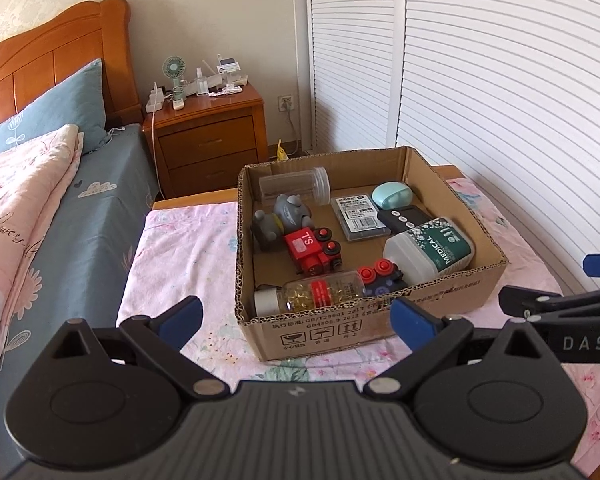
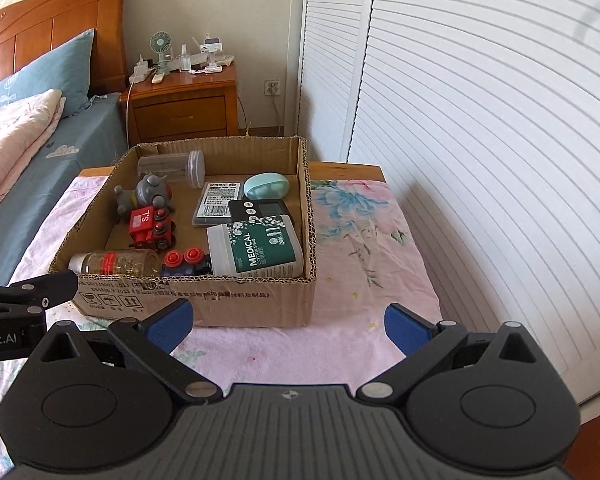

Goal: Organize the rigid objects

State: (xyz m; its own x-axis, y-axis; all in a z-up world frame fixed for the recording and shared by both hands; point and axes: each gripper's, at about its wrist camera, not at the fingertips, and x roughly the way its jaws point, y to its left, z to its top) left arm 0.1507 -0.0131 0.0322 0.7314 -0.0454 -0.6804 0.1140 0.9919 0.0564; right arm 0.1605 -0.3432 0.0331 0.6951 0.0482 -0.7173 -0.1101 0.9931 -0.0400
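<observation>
A cardboard box [image 1: 452, 300] [image 2: 228, 300] stands on a table with a pink floral cloth. In it lie a clear jar [image 1: 296, 186], a grey toy figure [image 1: 290, 210], a red toy train [image 1: 310, 248], a pill bottle [image 1: 320, 292], a dark toy with red knobs [image 1: 380, 276], a white "MEDICAL" tub [image 1: 430, 250] [image 2: 256, 250], a flat packet [image 1: 360, 216], a mint case [image 1: 392, 196] and a black device [image 1: 406, 218]. My left gripper [image 1: 296, 320] is open and empty, just in front of the box. My right gripper [image 2: 288, 322] is open and empty, in front of the box's right corner.
A bed [image 1: 28, 200] with a blue pillow and pink quilt lies to the left. A wooden nightstand [image 1: 208, 132] with a fan and small items stands behind the table. White louvred doors [image 1: 500, 80] run along the right. Pink cloth [image 2: 364, 248] lies right of the box.
</observation>
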